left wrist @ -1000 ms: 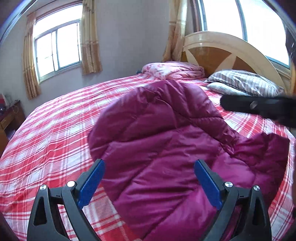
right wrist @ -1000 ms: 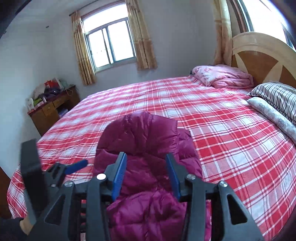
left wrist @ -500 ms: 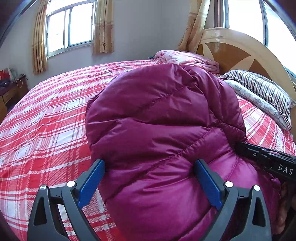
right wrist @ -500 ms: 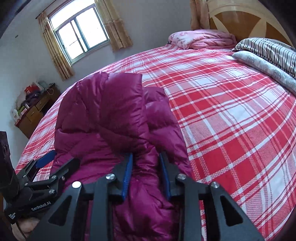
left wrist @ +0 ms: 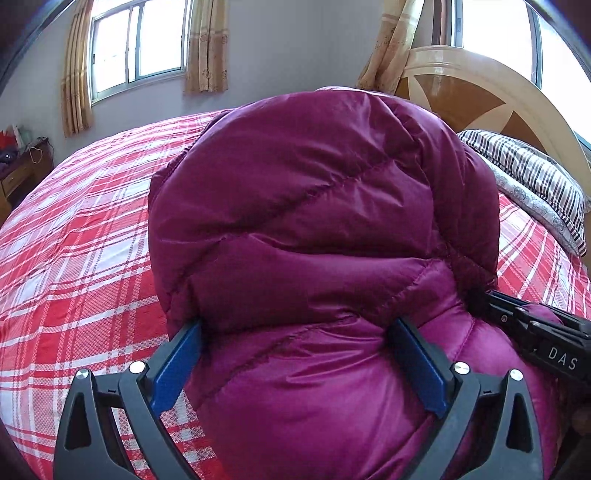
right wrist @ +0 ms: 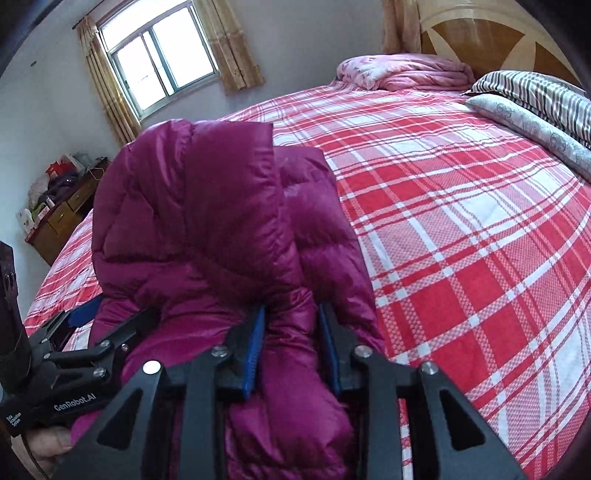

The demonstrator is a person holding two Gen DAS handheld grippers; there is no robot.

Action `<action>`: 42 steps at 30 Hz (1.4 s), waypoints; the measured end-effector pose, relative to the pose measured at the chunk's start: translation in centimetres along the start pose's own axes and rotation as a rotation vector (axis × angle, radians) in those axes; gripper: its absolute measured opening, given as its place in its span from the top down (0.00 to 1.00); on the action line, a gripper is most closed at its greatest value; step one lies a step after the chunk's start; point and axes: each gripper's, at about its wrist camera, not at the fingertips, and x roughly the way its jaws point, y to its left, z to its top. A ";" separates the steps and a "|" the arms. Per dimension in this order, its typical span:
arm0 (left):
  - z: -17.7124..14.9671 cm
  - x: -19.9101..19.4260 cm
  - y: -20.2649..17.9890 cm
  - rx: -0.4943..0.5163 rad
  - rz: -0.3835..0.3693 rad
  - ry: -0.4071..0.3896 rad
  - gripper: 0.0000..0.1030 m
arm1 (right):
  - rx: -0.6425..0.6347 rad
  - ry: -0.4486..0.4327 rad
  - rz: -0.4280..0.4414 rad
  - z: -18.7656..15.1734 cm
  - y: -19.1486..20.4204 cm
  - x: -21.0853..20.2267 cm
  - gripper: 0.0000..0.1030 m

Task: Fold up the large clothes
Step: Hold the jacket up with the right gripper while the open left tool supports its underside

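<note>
One jacket [left wrist: 317, 229], two pillows [right wrist: 539, 92], one pink quilt [right wrist: 406, 70], two windows [left wrist: 136, 40]

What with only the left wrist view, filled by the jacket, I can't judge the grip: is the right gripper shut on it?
Observer: Yes. The right gripper pinches a fold of the jacket between its pads; its jaws have just been closing.
Operator: What lies behind the jacket?
Observer: A pink quilt, bunched up against the headboard.
</note>
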 end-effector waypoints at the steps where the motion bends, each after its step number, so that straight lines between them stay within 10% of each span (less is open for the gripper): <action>1: 0.0 0.1 0.0 0.000 0.000 0.003 0.02 | -0.002 -0.001 -0.002 -0.1 0.0 0.1 0.69; 17: 0.3 -0.4 0.6 -0.003 0.001 0.022 0.01 | -0.036 -0.024 -0.067 1.1 1.3 -2.7 0.69; 26: 5.9 -4.5 3.9 -0.135 0.116 -0.143 0.01 | -0.191 -0.295 0.022 8.5 7.1 -7.3 0.30; 32: 5.5 1.8 6.2 -0.209 0.153 0.004 0.01 | -0.105 -0.098 -0.022 8.8 4.4 2.1 0.45; 42: 4.6 4.5 5.2 -0.243 0.085 0.093 0.01 | 0.041 0.008 0.024 7.1 0.6 5.2 0.45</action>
